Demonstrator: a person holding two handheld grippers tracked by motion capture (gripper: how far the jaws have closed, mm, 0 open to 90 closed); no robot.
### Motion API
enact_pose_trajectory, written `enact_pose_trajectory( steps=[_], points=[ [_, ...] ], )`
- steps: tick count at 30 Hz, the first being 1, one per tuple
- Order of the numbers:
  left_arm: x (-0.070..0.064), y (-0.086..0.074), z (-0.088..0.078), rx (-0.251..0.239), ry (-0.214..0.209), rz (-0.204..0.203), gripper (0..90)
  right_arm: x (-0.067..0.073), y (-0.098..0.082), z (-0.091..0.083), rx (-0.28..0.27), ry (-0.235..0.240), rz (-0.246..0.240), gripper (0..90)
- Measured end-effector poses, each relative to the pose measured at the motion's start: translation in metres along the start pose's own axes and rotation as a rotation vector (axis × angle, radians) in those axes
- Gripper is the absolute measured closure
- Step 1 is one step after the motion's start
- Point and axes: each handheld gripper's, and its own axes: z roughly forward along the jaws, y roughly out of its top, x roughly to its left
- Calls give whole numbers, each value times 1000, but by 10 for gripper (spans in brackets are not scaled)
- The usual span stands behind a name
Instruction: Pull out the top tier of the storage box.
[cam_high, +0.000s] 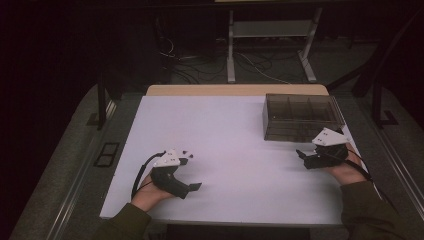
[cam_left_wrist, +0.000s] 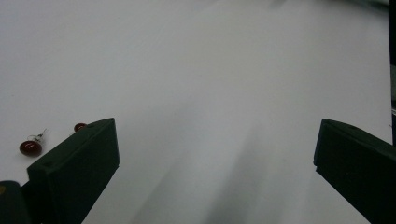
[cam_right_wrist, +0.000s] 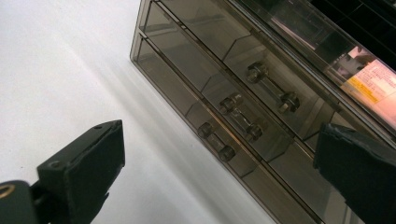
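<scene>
Two small red earrings lie on the white table: one (cam_left_wrist: 30, 148) with a wire hook, the other (cam_left_wrist: 80, 126) half hidden behind the left jaw in the left gripper view. My left gripper (cam_high: 191, 171) (cam_left_wrist: 217, 140) sits low over the table's front left, open wide and holding nothing. A smoky see-through drawer box (cam_high: 302, 117) (cam_right_wrist: 187, 51) stands at the back right, its drawers shut, with bar handles (cam_right_wrist: 240, 116) facing my right gripper (cam_high: 304, 158) (cam_right_wrist: 219, 135). That gripper is open, just in front of the box and apart from it.
The white table top (cam_high: 230, 135) reaches a wooden strip at its far edge. Beyond it are metal table legs (cam_high: 231, 50) and cables on a dark floor. A person's hands and olive sleeves (cam_high: 367, 210) come in from the bottom.
</scene>
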Motion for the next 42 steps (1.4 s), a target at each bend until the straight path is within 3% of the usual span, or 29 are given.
enact_pose_trajectory(
  steps=[42],
  points=[
    [0, 0, 0, 1, 0, 6, 0, 11, 1, 1, 22, -97, -176, 16]
  ],
)
